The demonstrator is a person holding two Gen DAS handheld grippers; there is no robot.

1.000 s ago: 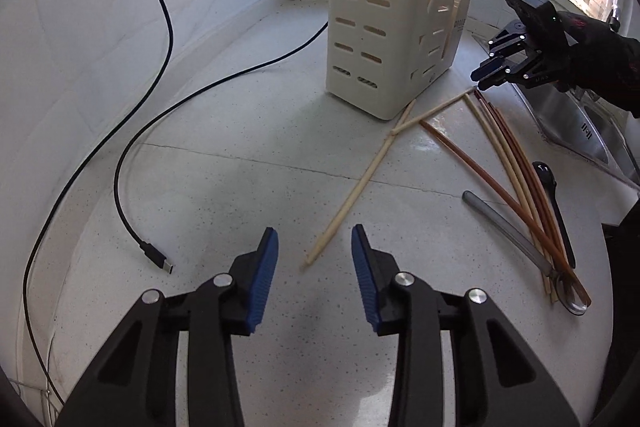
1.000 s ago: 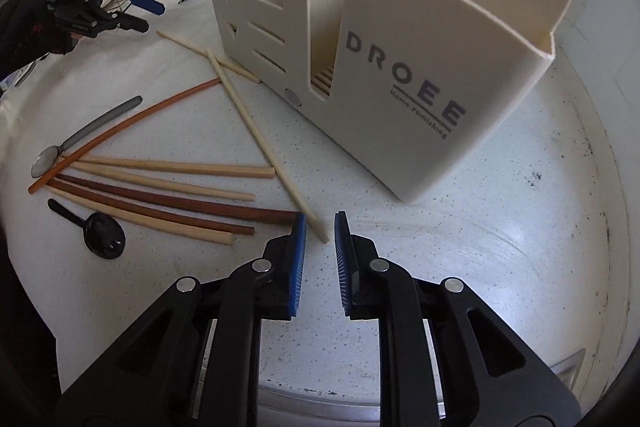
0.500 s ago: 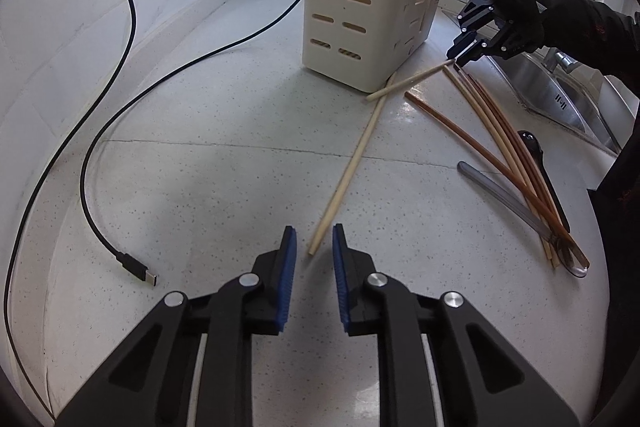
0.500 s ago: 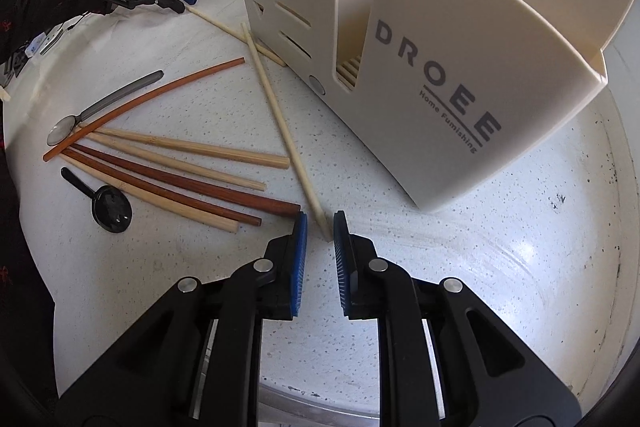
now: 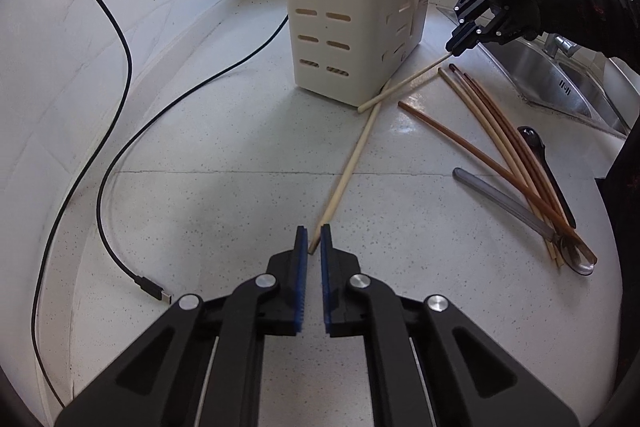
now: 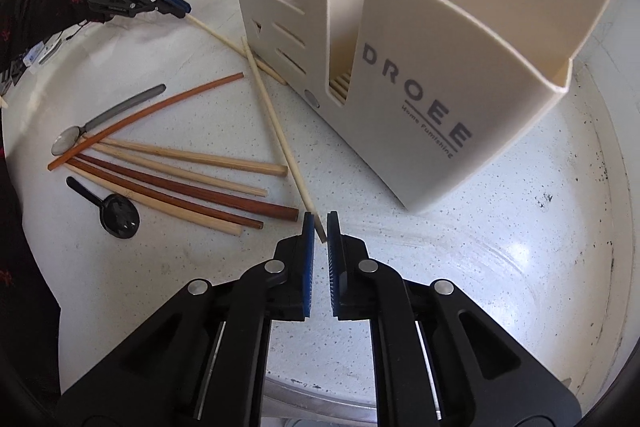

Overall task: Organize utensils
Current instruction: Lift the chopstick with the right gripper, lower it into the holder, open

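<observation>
Chopsticks, my left gripper pinching one pale chopstick, right gripper clamping another, DROEE lettering on the caddy only in right view.

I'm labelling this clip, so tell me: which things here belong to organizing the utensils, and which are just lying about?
Job: cream utensil holder, pale chopsticks, brown chopsticks, metal spoon, small black spoon.
Lying about: black USB cable, steel sink.
</observation>
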